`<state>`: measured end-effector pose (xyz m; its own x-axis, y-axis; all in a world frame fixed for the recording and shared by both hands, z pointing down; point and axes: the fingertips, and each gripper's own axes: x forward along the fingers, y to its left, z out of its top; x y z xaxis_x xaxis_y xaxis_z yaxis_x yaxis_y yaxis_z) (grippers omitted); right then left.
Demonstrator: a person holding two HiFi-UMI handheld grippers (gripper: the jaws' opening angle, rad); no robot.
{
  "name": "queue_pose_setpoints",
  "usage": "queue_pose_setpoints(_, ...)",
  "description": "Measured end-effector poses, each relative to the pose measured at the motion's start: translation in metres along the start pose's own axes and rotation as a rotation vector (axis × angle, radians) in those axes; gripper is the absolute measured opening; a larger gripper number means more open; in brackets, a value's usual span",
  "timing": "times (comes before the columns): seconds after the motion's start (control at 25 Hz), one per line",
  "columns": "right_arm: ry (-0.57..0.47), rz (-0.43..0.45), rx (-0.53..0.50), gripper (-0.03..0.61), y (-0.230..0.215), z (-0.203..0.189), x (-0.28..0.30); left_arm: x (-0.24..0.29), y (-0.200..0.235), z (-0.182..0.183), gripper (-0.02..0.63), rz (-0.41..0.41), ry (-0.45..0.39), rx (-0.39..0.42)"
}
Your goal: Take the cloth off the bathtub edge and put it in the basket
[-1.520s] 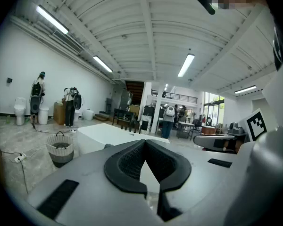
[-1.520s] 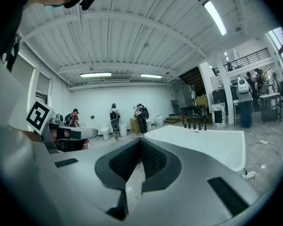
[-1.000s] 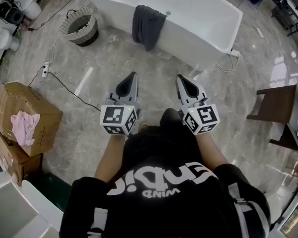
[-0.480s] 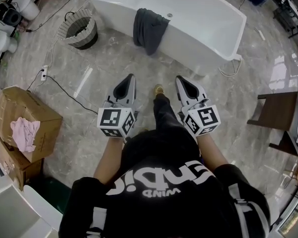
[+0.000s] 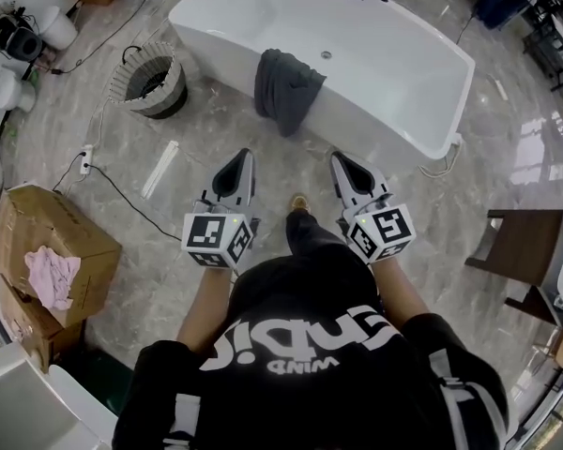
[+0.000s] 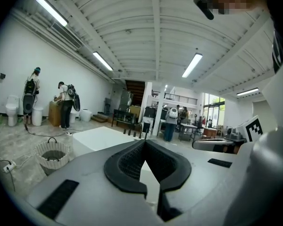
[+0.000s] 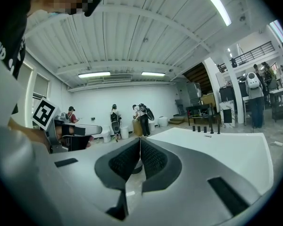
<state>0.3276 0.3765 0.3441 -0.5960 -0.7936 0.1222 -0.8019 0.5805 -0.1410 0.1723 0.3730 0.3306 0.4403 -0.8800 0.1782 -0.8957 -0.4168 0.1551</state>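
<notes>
Grey cloth (image 5: 286, 87) is draped over the near edge of the white bathtub (image 5: 394, 64), with part hanging down the outer wall; it is touched by neither tool. The woven basket (image 5: 174, 68) is set on the marbled floor just off the tub's left end, apart from the cloth, and a dark lining is seen inside it.

Both tools are held level in front of the person, short of the tub. The left gripper (image 5: 247, 155) is seen with its jaws brought together and nothing between them, as confirmed in the left gripper view (image 6: 144, 142). The right gripper (image 5: 338, 157) is likewise closed and empty (image 7: 139, 140).

Between the grippers and the tub, bare floor and the person's shoe (image 5: 298, 202) are found. A black cable (image 5: 122, 167) is trailed across the floor to the left, with a power strip (image 5: 86, 134) near it and a pale strip (image 5: 159, 157) lying beside. A cardboard box (image 5: 70, 232) with a pink rag (image 5: 52, 275) on it is placed at the far left, and a wooden chair (image 5: 521, 251) at the right. Other people (image 6: 65, 105) are seen well beyond the basket (image 6: 52, 157).
</notes>
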Motion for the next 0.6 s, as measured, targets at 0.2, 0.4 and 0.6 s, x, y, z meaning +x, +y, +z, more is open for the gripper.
queue_pose_setpoints(0.2, -0.002, 0.025, -0.012, 0.014, -0.046, 0.023, 0.045, 0.053, 0.012, 0.025, 0.011, 0.021, -0.025, 0.001)
queue_pose_setpoints(0.4, 0.002, 0.06, -0.012, 0.014, -0.077, 0.035, 0.08, 0.088, 0.025, 0.035, 0.011, 0.059, -0.034, -0.013)
queue_pose_setpoints(0.6, 0.011, 0.081, -0.021, 0.014, -0.095, 0.039, 0.112, 0.118, 0.041, 0.041, 0.011, 0.082, -0.031, -0.025)
